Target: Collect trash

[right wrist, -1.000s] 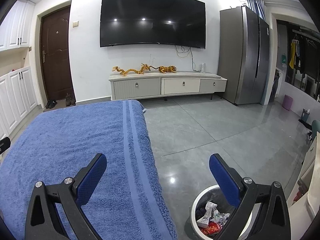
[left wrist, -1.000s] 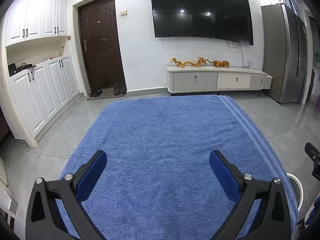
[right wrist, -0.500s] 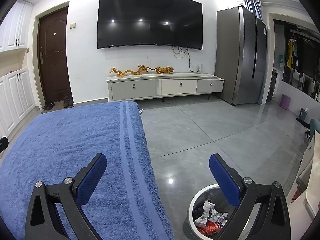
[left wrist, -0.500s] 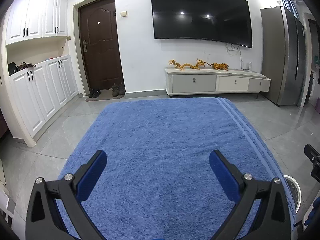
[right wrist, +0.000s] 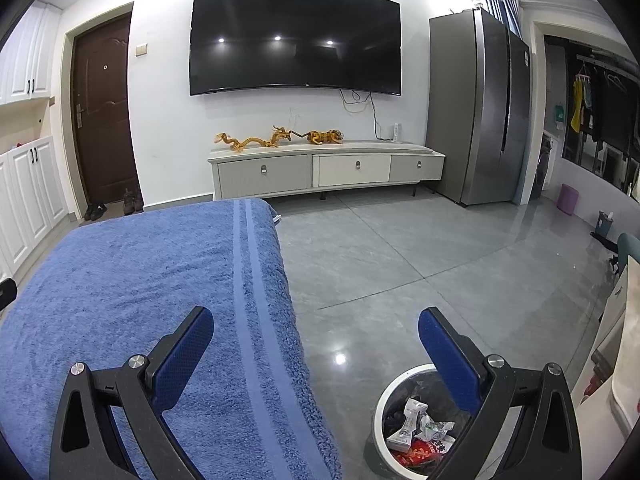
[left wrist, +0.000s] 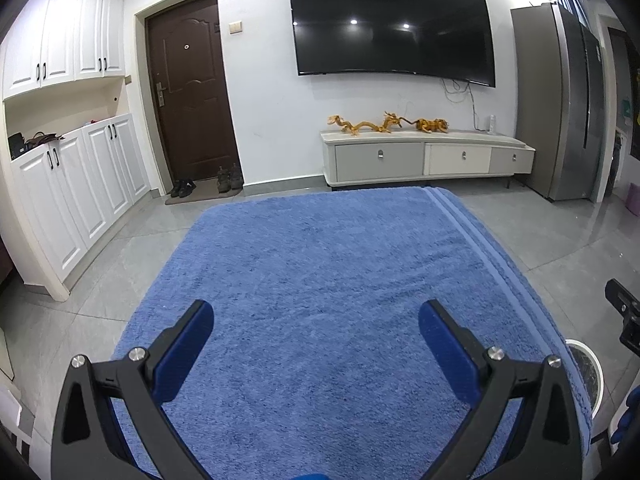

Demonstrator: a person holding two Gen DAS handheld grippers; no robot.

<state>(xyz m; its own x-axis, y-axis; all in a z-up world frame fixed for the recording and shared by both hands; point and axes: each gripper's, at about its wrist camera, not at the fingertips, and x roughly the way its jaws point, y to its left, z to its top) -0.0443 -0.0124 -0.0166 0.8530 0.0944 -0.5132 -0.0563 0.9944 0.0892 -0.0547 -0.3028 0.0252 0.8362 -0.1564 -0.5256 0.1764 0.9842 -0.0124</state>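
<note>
A white round trash bin stands on the floor just right of a table covered by a blue towel. Inside it lie several crumpled wrappers, white and red. My right gripper is open and holds nothing; it hangs over the towel's right edge, with its right finger above the bin. My left gripper is open too, with nothing in it, over the bare towel. The bin's rim shows at the right of the left wrist view. I see no loose trash on the towel.
Grey tiled floor lies open to the right. A TV cabinet stands at the far wall, a grey fridge at the right, white cupboards and a brown door at the left. A small purple bin stands far right.
Both grippers have drifted slightly, so the views shifted a little. The bin with its wrappers shows a bit more in the right wrist view. Both grippers stayed open.
</note>
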